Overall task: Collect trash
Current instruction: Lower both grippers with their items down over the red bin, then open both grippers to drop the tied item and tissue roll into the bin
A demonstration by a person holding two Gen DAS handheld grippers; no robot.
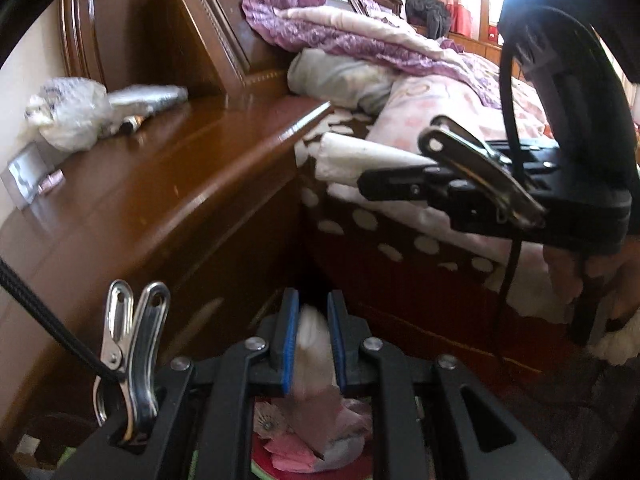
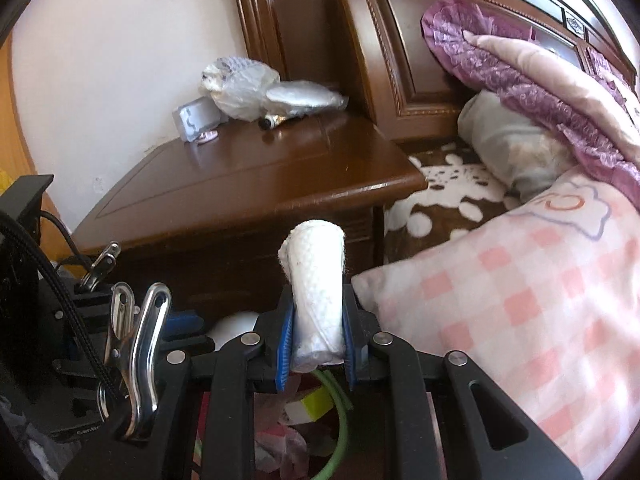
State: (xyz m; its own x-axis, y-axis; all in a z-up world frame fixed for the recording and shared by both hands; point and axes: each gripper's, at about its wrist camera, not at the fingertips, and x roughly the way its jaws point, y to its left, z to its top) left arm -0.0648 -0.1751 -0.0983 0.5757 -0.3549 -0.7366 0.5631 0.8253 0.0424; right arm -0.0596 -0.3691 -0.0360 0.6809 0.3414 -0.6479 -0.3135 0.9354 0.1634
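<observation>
Two grippers each hold a piece of white trash beside the bed. Between the blue pads of the right gripper (image 2: 316,344) sits a rolled white tissue (image 2: 316,280), a soft, dimpled cylinder with faint grey smudges and a frayed upper edge; its long axis runs straight forward along the fingers, and its open far end points toward the wooden nightstand (image 2: 248,184). The jaws are clamped on its lower part. The left gripper (image 1: 313,336) pinches a blurred white wad (image 1: 311,332) between its pads, too smeared to tell which way it points. Below both tools lies a bin with pink and white scraps (image 1: 316,432). On the nightstand rests a crumpled plastic bag (image 2: 244,88).
</observation>
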